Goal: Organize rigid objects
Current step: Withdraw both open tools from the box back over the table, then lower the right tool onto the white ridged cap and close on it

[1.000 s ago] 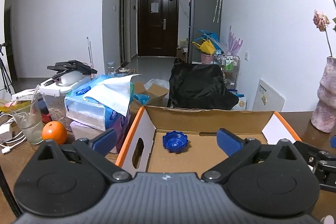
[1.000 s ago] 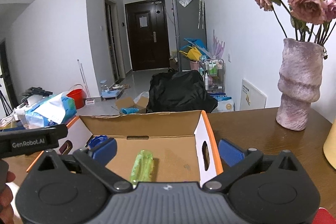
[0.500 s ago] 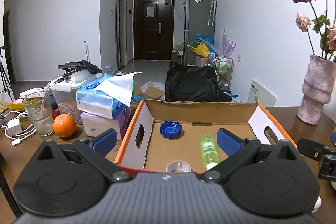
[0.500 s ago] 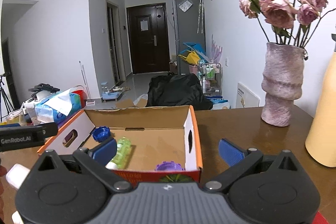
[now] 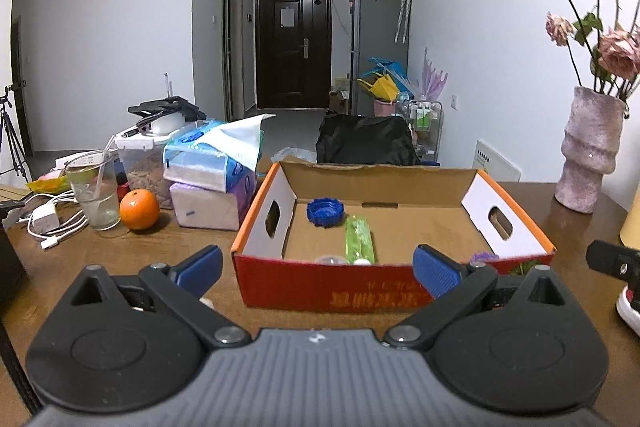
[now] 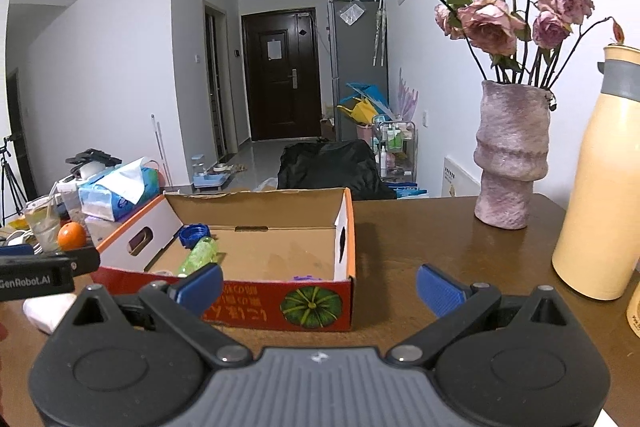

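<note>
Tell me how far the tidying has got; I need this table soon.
Done: the blue cap, green bottle and a purple item lie inside the cardboard box. In hand: nothing; the left gripper and right gripper are both open and empty, short of the box. Left: a white object lies on the table outside the box, probably next.

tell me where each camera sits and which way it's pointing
Left wrist: on the left tool, facing forward over the wooden table at the cardboard box head-on; both open fingers show.
Right wrist: on the right tool, facing the same way from further right, box at left, vase at right; its open fingers and the left tool's body show.
Shared: box, blue cap, green bottle, orange, vase.
</note>
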A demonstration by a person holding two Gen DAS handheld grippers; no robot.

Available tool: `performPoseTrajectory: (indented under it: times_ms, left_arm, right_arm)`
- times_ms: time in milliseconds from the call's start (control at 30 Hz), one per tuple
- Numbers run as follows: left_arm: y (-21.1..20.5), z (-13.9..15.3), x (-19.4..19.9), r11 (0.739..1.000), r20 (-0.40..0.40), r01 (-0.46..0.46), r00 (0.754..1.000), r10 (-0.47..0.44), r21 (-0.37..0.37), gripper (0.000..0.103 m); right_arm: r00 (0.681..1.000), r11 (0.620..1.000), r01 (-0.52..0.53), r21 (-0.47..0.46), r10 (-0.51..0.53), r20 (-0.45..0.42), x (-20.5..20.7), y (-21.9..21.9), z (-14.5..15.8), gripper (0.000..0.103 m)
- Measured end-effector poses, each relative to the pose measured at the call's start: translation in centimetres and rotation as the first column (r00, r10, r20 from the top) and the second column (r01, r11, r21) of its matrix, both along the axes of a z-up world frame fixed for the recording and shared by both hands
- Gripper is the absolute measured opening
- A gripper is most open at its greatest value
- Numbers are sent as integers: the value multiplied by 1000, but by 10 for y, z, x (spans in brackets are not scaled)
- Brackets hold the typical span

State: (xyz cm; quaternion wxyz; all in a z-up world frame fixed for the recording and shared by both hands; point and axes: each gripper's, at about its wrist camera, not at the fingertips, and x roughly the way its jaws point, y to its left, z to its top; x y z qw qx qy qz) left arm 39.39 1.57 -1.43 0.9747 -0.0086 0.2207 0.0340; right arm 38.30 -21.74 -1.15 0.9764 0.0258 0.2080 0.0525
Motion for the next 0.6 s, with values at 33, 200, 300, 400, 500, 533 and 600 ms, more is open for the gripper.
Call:
performPoseTrajectory:
  times_ms: [33, 200, 300, 400, 500, 533, 600]
  left_arm:
    - [-1, -1, -3, 1000, -1, 1, 1000, -1, 3, 103]
    - [-9, -8, -22, 1000, -15, 16, 1000, -15, 11, 103]
    - [-15, -11, -32, 1000, -23, 22, 1000, -21, 19, 103]
    - [-19, -17, -40, 999, -34, 24, 999, -23, 27, 103]
    - [-21, -23, -48, 999, -49, 28, 998, -27, 23, 103]
    - [-22, -25, -50, 999, -54, 28, 998, -26, 24, 103]
    - [-25, -28, -53, 999, -63, 29, 998, -27, 27, 103]
  right_arm:
    - [1000, 1000, -2, -4, 2, -2, -3, 0, -1, 103]
    - [1000, 1000, -14, -23, 14, -6, -21, -3, -5, 103]
    - [1000, 1000, -17, -20, 17, -7, -30, -7, -7, 103]
    - [1000, 1000, -18, -15, 18, -5, -40, -12, -9, 103]
    - [1000, 1000, -21, -12, 21, -9, -46, -16, -12, 103]
    - [1000, 1000, -21, -12, 21, -11, -48, -18, -13, 103]
    - [1000, 1000, -20, -12, 20, -15, -51, -21, -16, 103]
